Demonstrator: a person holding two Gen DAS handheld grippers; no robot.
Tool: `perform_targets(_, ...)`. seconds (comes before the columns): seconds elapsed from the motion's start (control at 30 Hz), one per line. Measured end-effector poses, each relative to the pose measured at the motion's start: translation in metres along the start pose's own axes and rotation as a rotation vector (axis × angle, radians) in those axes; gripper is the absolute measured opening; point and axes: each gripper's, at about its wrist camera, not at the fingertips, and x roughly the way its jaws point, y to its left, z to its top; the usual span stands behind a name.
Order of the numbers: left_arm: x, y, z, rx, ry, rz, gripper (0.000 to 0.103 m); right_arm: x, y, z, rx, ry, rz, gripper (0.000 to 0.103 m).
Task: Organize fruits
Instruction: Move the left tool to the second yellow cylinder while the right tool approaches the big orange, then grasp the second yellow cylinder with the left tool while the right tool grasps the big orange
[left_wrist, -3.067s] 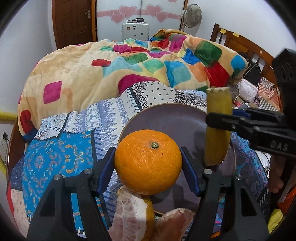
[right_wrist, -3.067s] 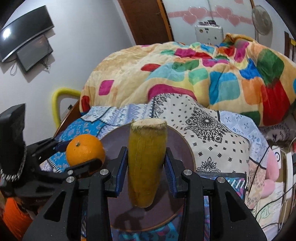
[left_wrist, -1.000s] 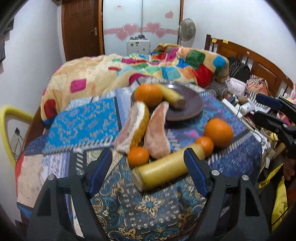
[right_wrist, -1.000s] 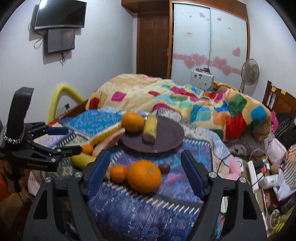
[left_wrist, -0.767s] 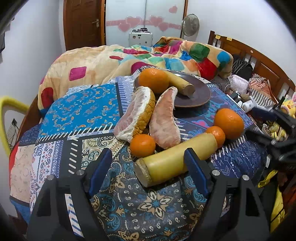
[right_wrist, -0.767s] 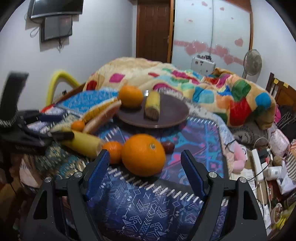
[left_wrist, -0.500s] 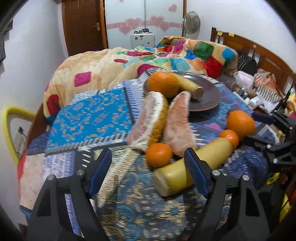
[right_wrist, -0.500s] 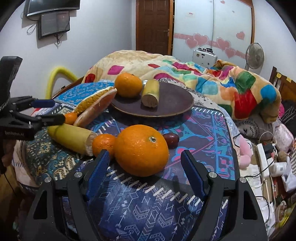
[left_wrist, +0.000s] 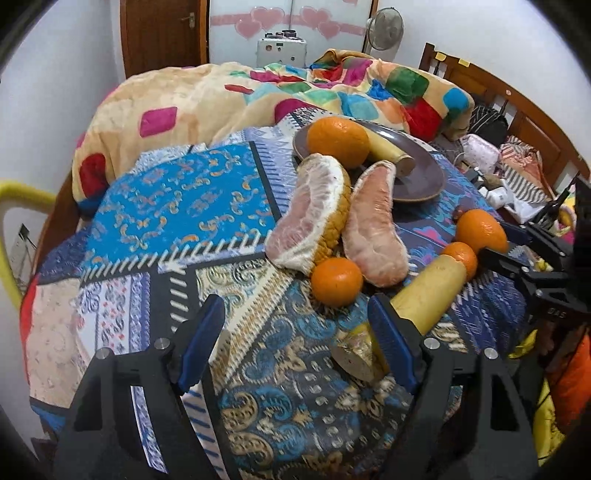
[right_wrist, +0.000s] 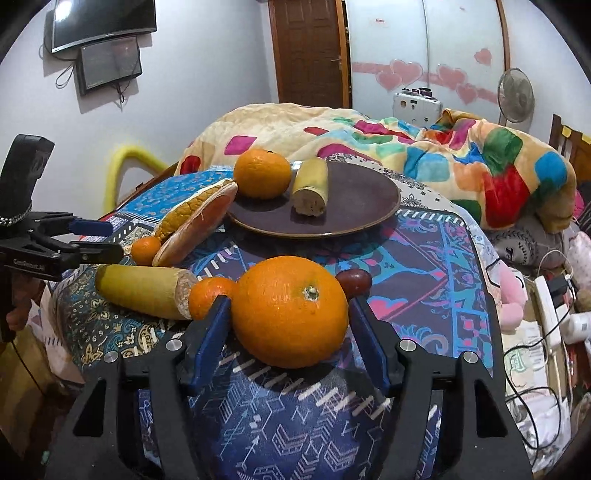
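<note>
Now right tongs spread around large orange; left tongs spread, empty.

The right hand-held gripper has its jaws spread around a big orange on the tabletop. Behind, a plate carries another orange and a banana piece.
</note>
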Motion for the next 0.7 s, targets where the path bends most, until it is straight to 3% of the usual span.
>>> perform_targets(0.2,-0.010,-0.007,-0.007,-0.008,0.013,-0.030,0.079,-0.011,-0.002,-0.006,-0.011,0.008,-0.012,0.061)
perform_targets(0.3,-0.020,-0.024,-0.004,0.050,-0.036,-0.003,0.079,-0.016,-0.002,-0.010,-0.019,0.009,-0.020,0.061)
perform_targets(0.4,-0.023,-0.045,0.000,0.115,-0.056,-0.034,0.080,-0.017,-0.005,-0.010,-0.016,0.012,-0.016,0.062)
perform_targets(0.53,-0.005,-0.071,0.002,0.202,-0.017,-0.026,0.079,-0.018,-0.007,-0.011,-0.011,0.013,-0.007,0.062)
perform_targets(0.7,0.020,-0.075,-0.002,0.248,0.011,0.000,0.080,-0.021,-0.008,-0.014,-0.016,0.011,0.005,0.062)
